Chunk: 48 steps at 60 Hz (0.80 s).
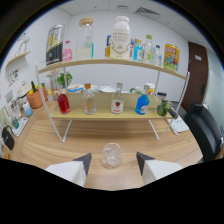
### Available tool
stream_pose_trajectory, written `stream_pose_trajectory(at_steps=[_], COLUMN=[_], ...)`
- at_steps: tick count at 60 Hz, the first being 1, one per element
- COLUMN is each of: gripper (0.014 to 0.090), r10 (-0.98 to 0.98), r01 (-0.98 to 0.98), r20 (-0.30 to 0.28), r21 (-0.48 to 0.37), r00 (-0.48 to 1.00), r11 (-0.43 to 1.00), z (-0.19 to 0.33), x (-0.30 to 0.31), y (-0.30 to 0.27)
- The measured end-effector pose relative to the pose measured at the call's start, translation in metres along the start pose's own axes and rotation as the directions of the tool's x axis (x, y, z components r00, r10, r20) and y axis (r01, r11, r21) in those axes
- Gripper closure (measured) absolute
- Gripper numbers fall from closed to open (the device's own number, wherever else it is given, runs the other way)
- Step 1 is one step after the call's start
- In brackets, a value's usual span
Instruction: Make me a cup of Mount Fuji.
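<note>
Gripper view shows the glass [111,155] standing upright on the tabletop [60,145], just ahead of the fingers [84,161] and centred on the gap. They are spread wide and hold nothing. Bottles, among them a blue bottle [142,104], wait on the shelf [107,114] beyond.

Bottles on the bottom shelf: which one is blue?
The blue bottle, last of the four in the row, beside the clear bottle with the red label. The others are red or clear.

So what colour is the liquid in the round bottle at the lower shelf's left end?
Red: the round glass bottle shows clearly in the gripper view.
</note>
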Motion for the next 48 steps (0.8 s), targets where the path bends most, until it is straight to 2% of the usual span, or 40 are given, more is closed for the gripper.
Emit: stream_pose_trajectory(at_steps=[13, 23, 39, 48], gripper=[0.0204, 0.0203, 0.0203, 0.0207], r10=[0.015, 0.057, 0.049, 0.033], r01=[-0.015, -0.057, -0.066, -0.057], r20=[-0.019, 0.008, 0.070, 0.077], r21=[0.005, 0.021, 0.266, 0.339], r00=[1.000, 0.998, 0.996, 0.997], r11=[1.000, 0.998, 0.962, 0.939], z=[-0.014, -0.026, -0.009, 0.030], x=[-0.008, -0.040, -0.087, -0.091], y=[0.008, 0.015, -0.061, -0.106])
